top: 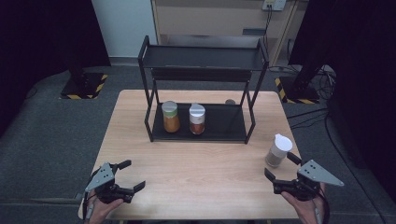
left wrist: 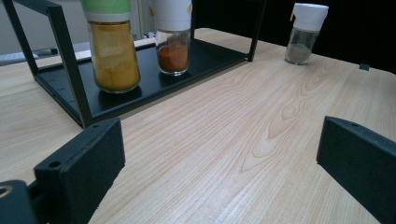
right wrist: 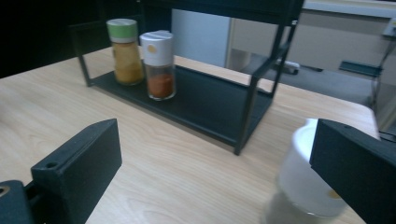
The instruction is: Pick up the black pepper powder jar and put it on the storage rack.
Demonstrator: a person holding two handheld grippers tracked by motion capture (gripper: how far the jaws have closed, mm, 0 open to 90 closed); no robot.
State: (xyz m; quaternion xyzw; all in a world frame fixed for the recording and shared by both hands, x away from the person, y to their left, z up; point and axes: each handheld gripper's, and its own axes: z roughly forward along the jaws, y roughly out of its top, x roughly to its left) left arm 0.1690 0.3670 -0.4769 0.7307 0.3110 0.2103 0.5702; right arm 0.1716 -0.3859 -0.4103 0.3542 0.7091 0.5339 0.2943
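A black two-tier rack [top: 204,58] stands at the back middle of the wooden table [top: 196,163]. On its lower shelf are a green-lidded jar of yellow spice [top: 170,117] and a white-lidded jar of red spice [top: 197,119], side by side. A third jar with a white cap [top: 279,150] stands on the table at the right. My right gripper [top: 280,166] is open just in front of it. In the right gripper view that jar [right wrist: 299,186] is blurred, close to the right jaw and partly behind it. My left gripper [top: 134,174] is open over bare wood at the near left.
The rack's upper shelf is bare, and the right half of the lower shelf [top: 229,122] is free. A small dark object [top: 230,101] lies behind the rack. Beyond the table are a cabinet [top: 210,18] and stands with striped bases [top: 84,86].
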